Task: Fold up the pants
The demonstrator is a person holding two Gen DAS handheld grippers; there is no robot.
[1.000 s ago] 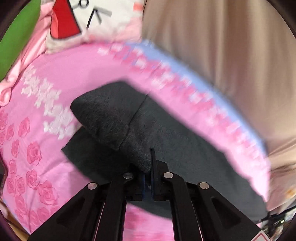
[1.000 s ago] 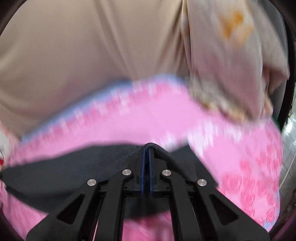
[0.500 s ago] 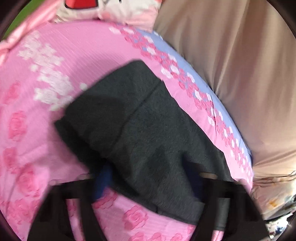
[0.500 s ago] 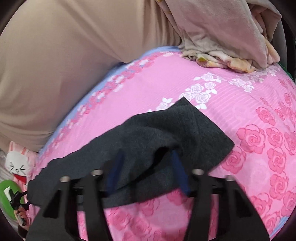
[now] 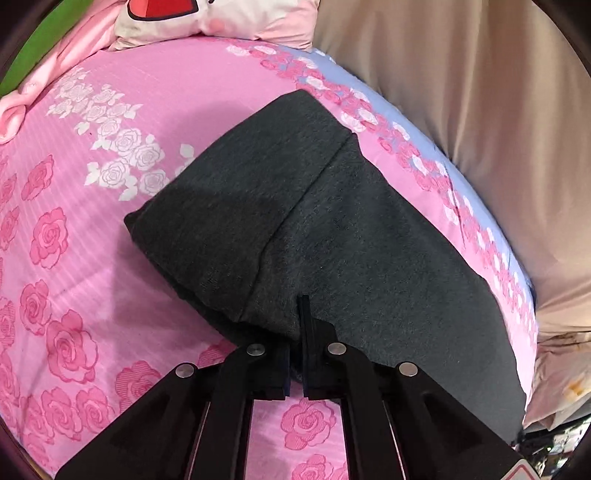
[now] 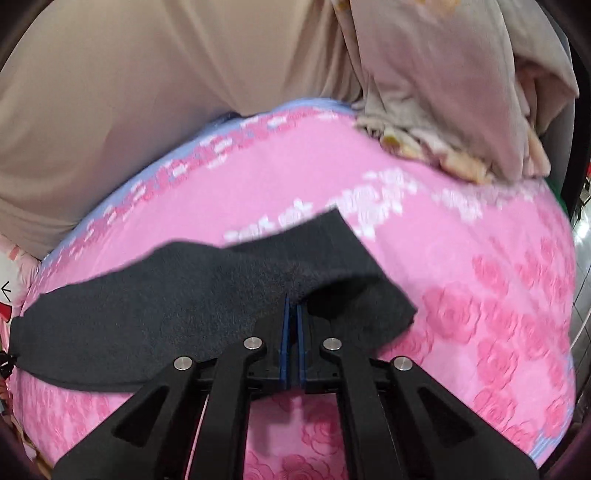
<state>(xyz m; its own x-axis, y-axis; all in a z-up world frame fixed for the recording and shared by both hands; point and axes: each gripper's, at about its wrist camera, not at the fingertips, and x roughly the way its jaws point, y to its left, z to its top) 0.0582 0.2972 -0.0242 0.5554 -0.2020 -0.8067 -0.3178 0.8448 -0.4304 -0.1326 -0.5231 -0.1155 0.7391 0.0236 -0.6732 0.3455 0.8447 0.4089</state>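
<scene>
Dark grey pants [image 5: 351,229] lie folded on the pink rose-print bedsheet [image 5: 92,280]. The near edge of the upper layer bunches up around my left gripper [image 5: 301,308]. Its jaws are closing, nearly together, with the fabric pinched between them. In the right wrist view the pants [image 6: 177,306] stretch off to the left, and a flap rises over my right gripper [image 6: 291,301]. Those jaws are also closing: the blue pads [image 6: 283,332] are almost touching, with the cloth edge caught at their tips.
A cartoon-print pillow [image 5: 221,18] and a pink cloth [image 5: 14,110] lie at the head of the bed. Beige fabric [image 5: 461,92] hangs along the far side. A crumpled beige blanket [image 6: 443,92] is heaped at the bed's far right corner.
A second ago both grippers were shut on the pants. Half a second ago their jaws stood wide apart over the fabric. Now both are closed on it again, and the pants lie flatter.
</scene>
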